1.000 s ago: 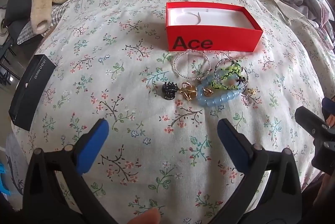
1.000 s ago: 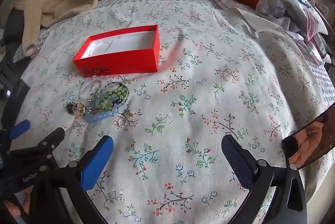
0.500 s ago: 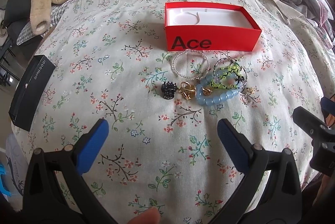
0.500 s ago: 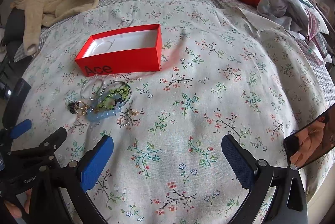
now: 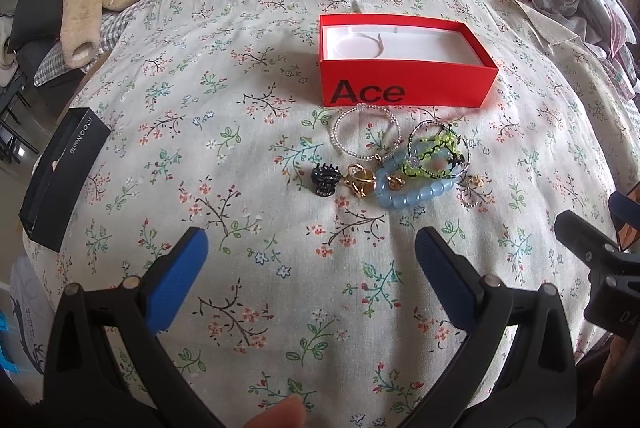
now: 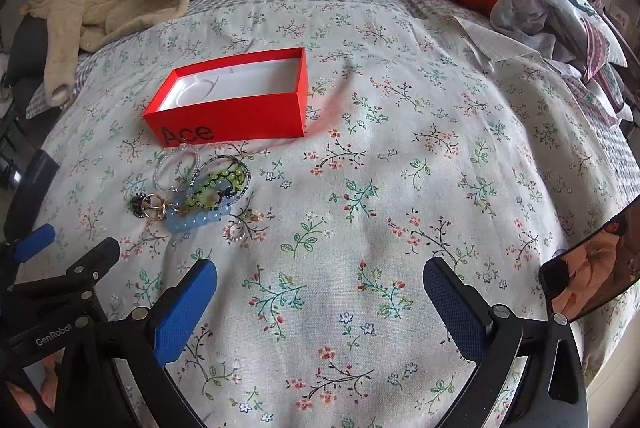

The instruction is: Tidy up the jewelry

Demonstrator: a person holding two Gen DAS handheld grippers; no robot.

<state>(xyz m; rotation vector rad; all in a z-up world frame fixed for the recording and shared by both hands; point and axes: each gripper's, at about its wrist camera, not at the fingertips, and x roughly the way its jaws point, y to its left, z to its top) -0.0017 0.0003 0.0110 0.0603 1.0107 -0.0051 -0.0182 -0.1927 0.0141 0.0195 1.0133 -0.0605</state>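
On the floral bedspread point(image 5: 224, 156), just in front of the red box point(image 5: 404, 90), lies the whole heap of jewelry, so we judge that the sorting has not yet begun: the box's white insert is bare and every piece is outside it. We hold our left gripper point(image 5: 310, 252) short of the heap with its blue pads spread wide and nothing between them. Our right gripper point(image 6: 320, 286) is just as wide and just as empty, and it faces bare quilt to the right of the pile.

The next move, as we read it, calls for choosing one piece and coming down on it alone. That will not be easy, because the pieces overlap. The clear beaded bracelet point(image 5: 366, 136) lies nearest the box and mostly free. The pale blue bead bracelet point(image 5: 412, 196) sits under a green and black beaded loop point(image 5: 436, 154), and these two look tangled. To their left are a small black claw clip point(image 5: 325, 180) and a gold knot-shaped piece point(image 5: 360, 182), touching or nearly so. A small ring point(image 5: 471, 202) lies at the right edge of the heap. We judge the clip or the clear bracelet the cleanest first grasp for the left gripper.
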